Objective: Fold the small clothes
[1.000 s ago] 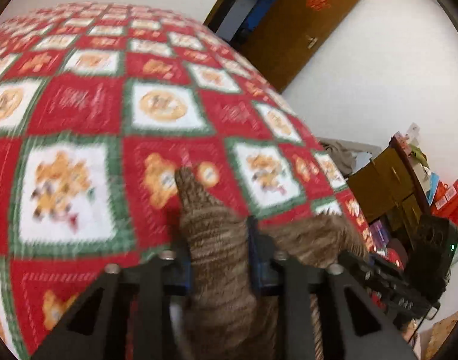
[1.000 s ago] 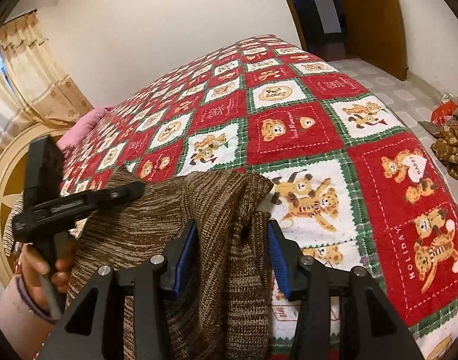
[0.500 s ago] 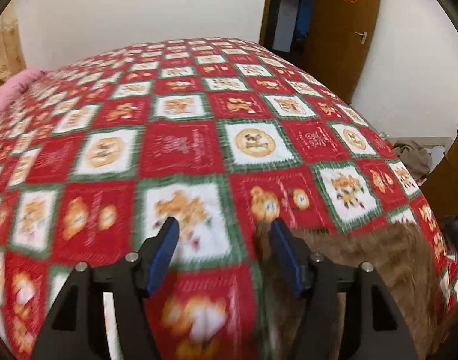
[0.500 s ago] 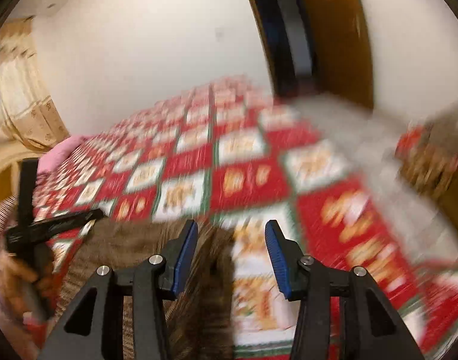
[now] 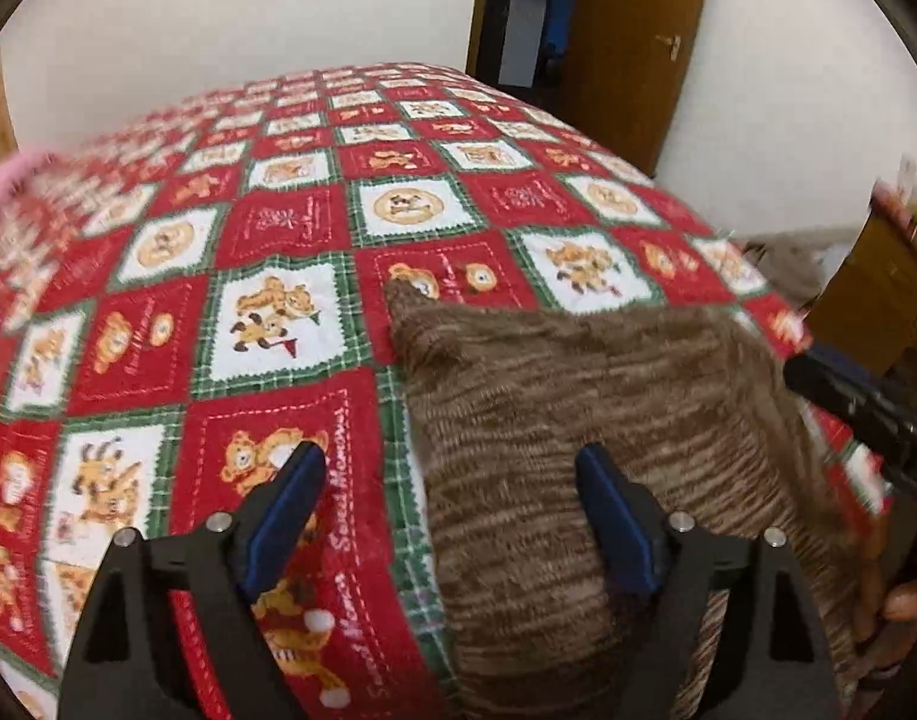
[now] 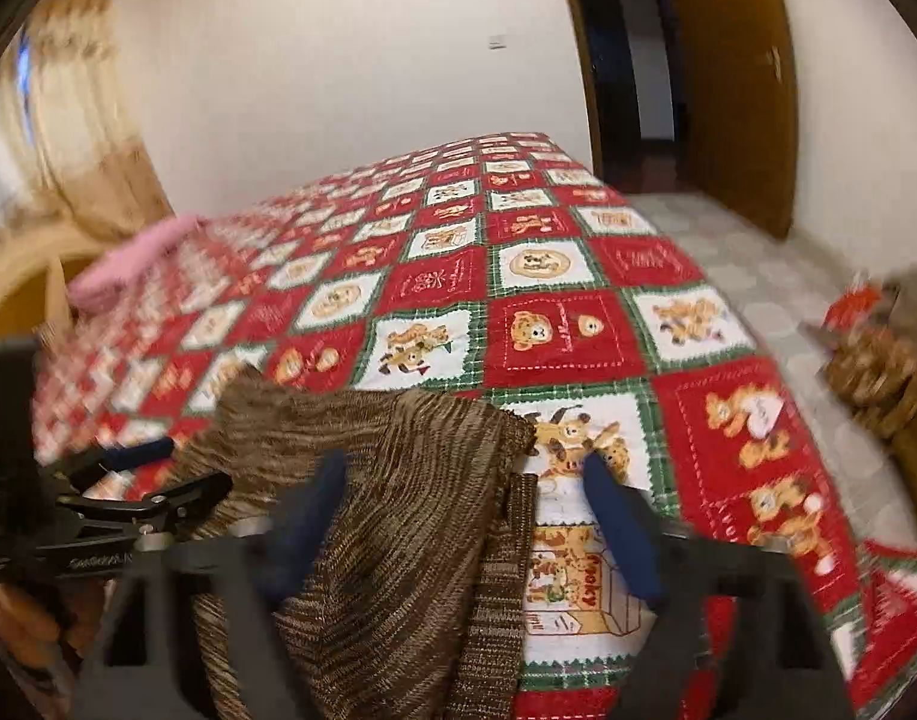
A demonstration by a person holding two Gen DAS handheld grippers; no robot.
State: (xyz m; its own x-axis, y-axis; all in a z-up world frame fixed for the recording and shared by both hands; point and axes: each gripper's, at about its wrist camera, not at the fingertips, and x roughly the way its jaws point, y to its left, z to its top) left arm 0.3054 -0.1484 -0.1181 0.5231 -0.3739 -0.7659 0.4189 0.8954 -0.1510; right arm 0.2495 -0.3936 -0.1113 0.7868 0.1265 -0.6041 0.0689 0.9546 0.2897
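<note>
Step in hand: the brown knit garment point(image 5: 608, 420) lies on the bed, let go by both tools; by the look of it this is the pause between laying it out and making a fold.
Garment place: lower centre to lower right of the left wrist view, lower centre-left of the right wrist view, near the bed's front edge, on the red-and-white bear-print quilt point(image 5: 290, 312).
Garment lie: not flat; one corner stands up as a peak at the upper left of the cloth, and a narrow ribbed band point(image 6: 506, 588) runs down along its right side.
Left tool point(image 5: 452, 516): jaws spread wide, holding nothing; the garment's left edge lies under the gap.
Right tool point(image 6: 464, 522): jaws spread wide, nothing gripped, the garment under the left pad; this view is blurred.
Next move calls for: probably pressing the raised corner flat, then taking an edge with each tool to fold the cloth over.
Count: one garment, two tools, one quilt, one pink item point(image 6: 134, 252) at the far left of the bed.
Risk: loose knit may bunch if only one layer is pinched.
</note>
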